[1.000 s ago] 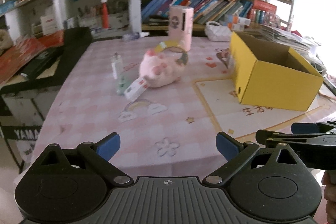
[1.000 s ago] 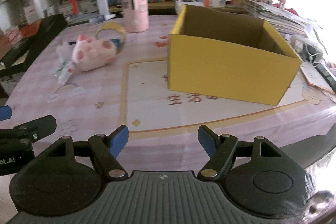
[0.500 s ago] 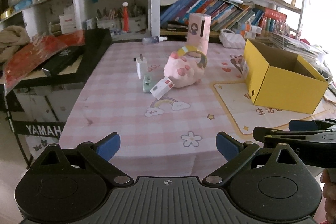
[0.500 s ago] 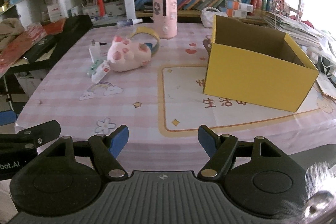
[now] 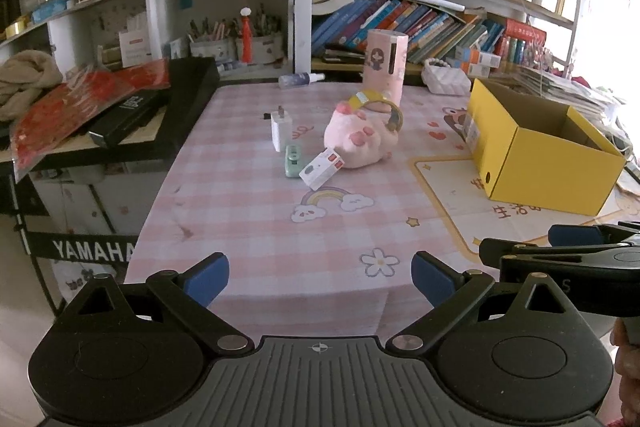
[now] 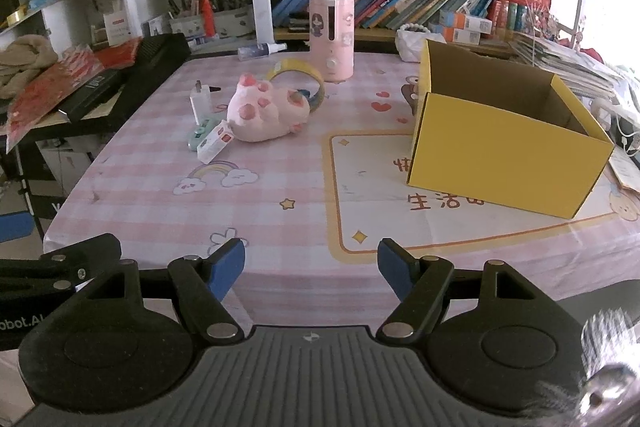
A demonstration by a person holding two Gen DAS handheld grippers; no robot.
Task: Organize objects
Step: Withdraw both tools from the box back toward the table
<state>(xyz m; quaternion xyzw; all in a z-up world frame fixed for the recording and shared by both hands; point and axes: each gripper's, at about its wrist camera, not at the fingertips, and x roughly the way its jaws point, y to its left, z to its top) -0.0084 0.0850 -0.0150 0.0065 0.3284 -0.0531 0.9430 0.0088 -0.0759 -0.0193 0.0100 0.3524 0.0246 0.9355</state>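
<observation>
So far nothing looks sorted: the yellow box (image 6: pixel 508 151) stands open on the right side of the pink checked tablecloth (image 6: pixel 280 195), and what shows of its inside is bare cardboard (the near wall hides part of the floor, so a small thing could lie there unseen). All the loose items sit in a cluster left of the box and well apart from it. A pink plush toy (image 6: pixel 266 115) lies on its back with a roll of yellow tape (image 6: pixel 298 75) just behind it, and a small white carton with red marks (image 6: pixel 214 143) leans against the toy's front. Beside that carton lies a pale green flat item (image 6: pixel 198 133), and a white charger plug (image 6: pixel 200 101) stands upright just beyond. A tall pink cylinder (image 6: pixel 332 39) stands near the far edge, and a small spray bottle (image 6: pixel 262 50) lies on its side close to the shelf. The left gripper (image 5: pixel 320 277) hangs over the near table edge with its blue pads (image 5: pixel 206 277) spread wide and nothing between them. The right gripper (image 6: pixel 312 267) is likewise parted and empty, at the same near edge. Neither is close to any item. I judge the task to be at its very beginning: every item is yet to be picked up and carried to the box, presumably starting with the cluster around the toy.
</observation>
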